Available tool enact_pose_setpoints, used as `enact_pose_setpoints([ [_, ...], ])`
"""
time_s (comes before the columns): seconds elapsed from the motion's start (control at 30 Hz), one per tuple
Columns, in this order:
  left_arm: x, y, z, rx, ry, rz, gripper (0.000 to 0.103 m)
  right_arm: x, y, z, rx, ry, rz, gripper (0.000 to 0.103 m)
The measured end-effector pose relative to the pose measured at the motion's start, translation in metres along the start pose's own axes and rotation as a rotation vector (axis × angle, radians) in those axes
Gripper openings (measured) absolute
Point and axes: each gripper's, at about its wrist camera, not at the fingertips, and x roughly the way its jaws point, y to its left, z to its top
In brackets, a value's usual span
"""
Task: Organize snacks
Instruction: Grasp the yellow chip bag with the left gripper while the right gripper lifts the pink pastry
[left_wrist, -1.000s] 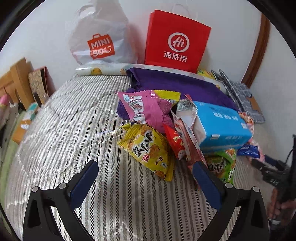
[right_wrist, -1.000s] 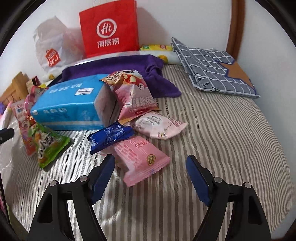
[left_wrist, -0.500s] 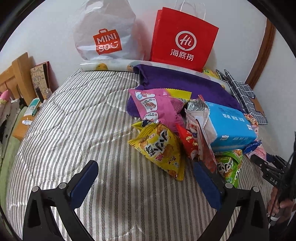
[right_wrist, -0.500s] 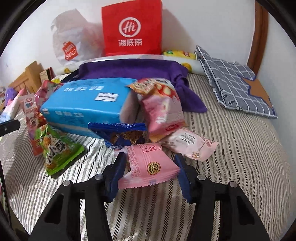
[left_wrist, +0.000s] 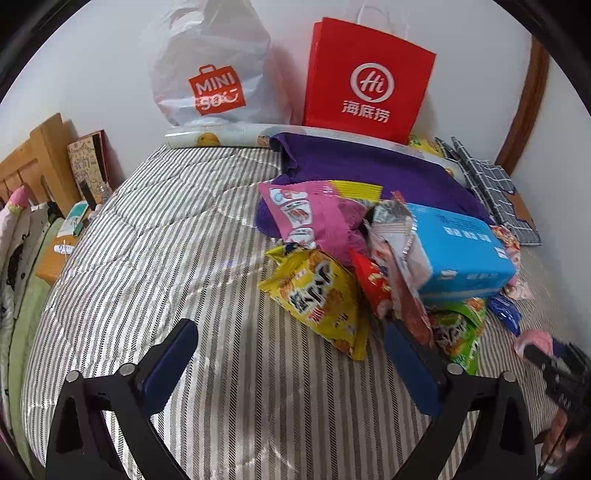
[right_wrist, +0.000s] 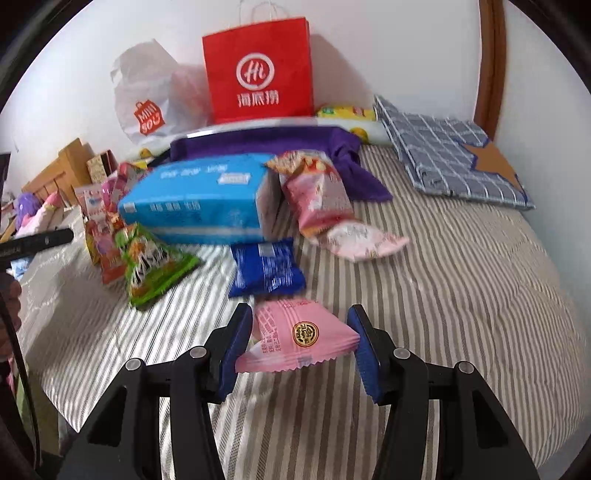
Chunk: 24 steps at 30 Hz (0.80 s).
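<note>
Snacks lie in a heap on a striped bed around a blue box (left_wrist: 460, 251). My right gripper (right_wrist: 300, 341) is shut on a small pink snack packet (right_wrist: 297, 336) and holds it just above the bedspread, in front of a dark blue packet (right_wrist: 266, 267). It shows at the right edge of the left wrist view with the pink packet (left_wrist: 533, 339). My left gripper (left_wrist: 291, 360) is open and empty, low over the bed, just in front of a yellow chip bag (left_wrist: 317, 295) and a green bag (left_wrist: 456, 332).
A red paper bag (left_wrist: 365, 81) and a white Miniso plastic bag (left_wrist: 214, 74) stand against the back wall. A purple cloth (left_wrist: 369, 170) lies behind the heap. A checked blue cloth (right_wrist: 450, 158) lies at the back right. A wooden headboard (left_wrist: 33, 158) is at the left.
My right gripper closed on the pink packet and lifted it back from the heap, uncovering the dark blue packet. My left gripper stayed open and shifted slightly.
</note>
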Motion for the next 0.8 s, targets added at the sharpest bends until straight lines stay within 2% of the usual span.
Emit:
enact_pose_setpoints([
  [0.13,0.007,0.012,0.007,-0.059,0.005,0.001,0.093,0.000,0.001,-0.010,-0.007,0.051,0.043,0.056],
  [0.2,0.010,0.016,0.011,-0.074,0.005,-0.015,0.091,0.000,0.004,-0.012,-0.019,0.057,0.042,0.061],
  [0.33,0.022,0.011,0.018,-0.067,0.016,-0.034,0.087,0.001,0.009,-0.008,-0.032,0.049,0.011,0.063],
  [0.43,0.033,0.005,0.022,-0.051,0.035,-0.053,0.076,0.004,0.010,-0.004,-0.014,0.046,0.011,0.063],
  [0.6,0.050,-0.003,0.020,-0.031,0.063,-0.080,0.072,0.016,0.011,-0.004,-0.012,0.077,-0.019,0.063],
  [0.67,0.053,-0.003,0.020,-0.027,0.064,-0.097,0.067,0.017,0.011,-0.004,-0.008,0.073,-0.027,0.063],
  [0.7,0.054,-0.003,0.019,-0.028,0.066,-0.112,0.061,0.018,0.011,-0.003,-0.005,0.072,-0.031,0.062],
  [0.73,0.054,-0.003,0.019,-0.032,0.067,-0.126,0.060,0.018,0.011,-0.002,-0.003,0.070,-0.036,0.059],
  [0.77,0.053,-0.002,0.019,-0.029,0.065,-0.129,0.057,0.018,0.010,-0.002,-0.001,0.067,-0.041,0.048],
  [0.8,0.051,-0.002,0.019,-0.021,0.062,-0.137,0.054,0.017,0.010,-0.001,0.002,0.066,-0.046,0.047],
])
